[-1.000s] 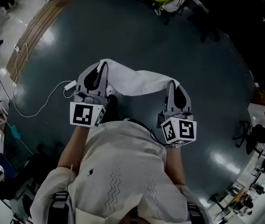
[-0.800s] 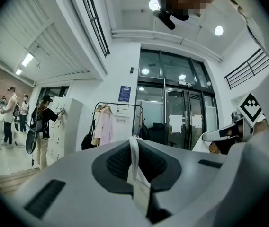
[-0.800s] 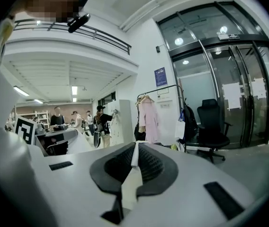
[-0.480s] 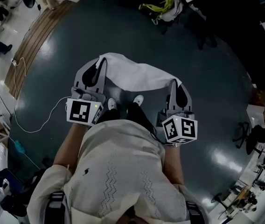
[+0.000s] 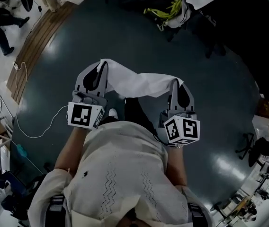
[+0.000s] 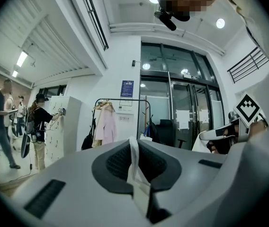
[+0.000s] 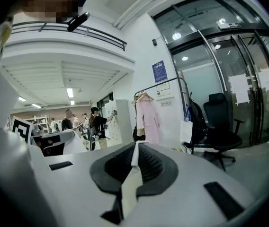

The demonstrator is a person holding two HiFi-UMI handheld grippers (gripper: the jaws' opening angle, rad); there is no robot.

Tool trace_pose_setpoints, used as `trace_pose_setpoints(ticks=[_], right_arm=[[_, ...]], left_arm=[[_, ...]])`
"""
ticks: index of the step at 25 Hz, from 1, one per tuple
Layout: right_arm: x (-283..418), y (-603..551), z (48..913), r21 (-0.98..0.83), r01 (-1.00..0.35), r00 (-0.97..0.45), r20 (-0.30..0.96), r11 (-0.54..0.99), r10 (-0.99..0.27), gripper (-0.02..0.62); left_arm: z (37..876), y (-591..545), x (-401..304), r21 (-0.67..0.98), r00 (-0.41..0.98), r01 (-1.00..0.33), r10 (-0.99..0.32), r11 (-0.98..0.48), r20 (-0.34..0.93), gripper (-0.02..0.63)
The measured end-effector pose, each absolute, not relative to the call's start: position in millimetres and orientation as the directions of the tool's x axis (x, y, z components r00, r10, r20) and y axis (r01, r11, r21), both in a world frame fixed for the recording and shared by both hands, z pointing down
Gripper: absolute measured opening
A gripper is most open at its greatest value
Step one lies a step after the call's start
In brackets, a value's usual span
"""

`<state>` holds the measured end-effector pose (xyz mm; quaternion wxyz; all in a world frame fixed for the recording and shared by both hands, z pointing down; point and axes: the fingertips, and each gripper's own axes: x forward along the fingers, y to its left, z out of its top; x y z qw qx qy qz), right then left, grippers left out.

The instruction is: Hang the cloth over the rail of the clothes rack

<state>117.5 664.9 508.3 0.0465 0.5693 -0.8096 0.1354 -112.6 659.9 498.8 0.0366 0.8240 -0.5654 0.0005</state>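
The cloth [image 5: 141,83], white, spans the gap between the two grippers, held up over the dark floor [image 5: 125,32] in front of the person, and dips a little in the middle. The left gripper [image 5: 104,66] has its jaws clamped tight on one end. In the left gripper view, a thin white fold stands pinched between the black pads [image 6: 113,163] and trails down toward the camera. The right gripper [image 5: 176,83] is closed the same way on the other end, where the cloth shows as a pale strip between its pads [image 7: 149,167]. The rack [image 6: 122,100] stands ahead beside glass doors, with a pink garment [image 6: 106,126] hanging on it. The cloth is well apart from its rail.
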Motion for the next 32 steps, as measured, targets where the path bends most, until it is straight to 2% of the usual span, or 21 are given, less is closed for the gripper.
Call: trace_pose_setpoints(ticks=[10, 17, 24, 32], right_arm=[[158.5, 501.7, 512.1, -0.200, -0.894, -0.441, 0.239, 0.400, -0.865, 0.023], [175.0, 424.1, 502.2, -0.220, -0.882, -0.459, 0.208, 0.416, -0.864, 0.023], [169.3, 372.7, 508.0, -0.204, -0.897, -0.432, 0.226, 0.391, -0.873, 0.023], [144.1, 275.9, 511.0, -0.174, -0.943, -0.320, 0.253, 0.282, -0.913, 0.023]], left_arm=[[492.4, 514.5, -70.2, 0.039, 0.265, -0.964, -0.962, -0.263, 0.057, 0.018], [484.6, 452.1, -71.8, 0.021, 0.191, -0.982, -0.980, -0.190, 0.051, 0.018], [489.9, 384.0, -83.4, 0.021, 0.212, -0.977, -0.976, -0.211, 0.049, 0.018], [501.3, 262.6, -118.5, 0.035, 0.309, -0.951, -0.949, -0.307, 0.066, 0.018]])
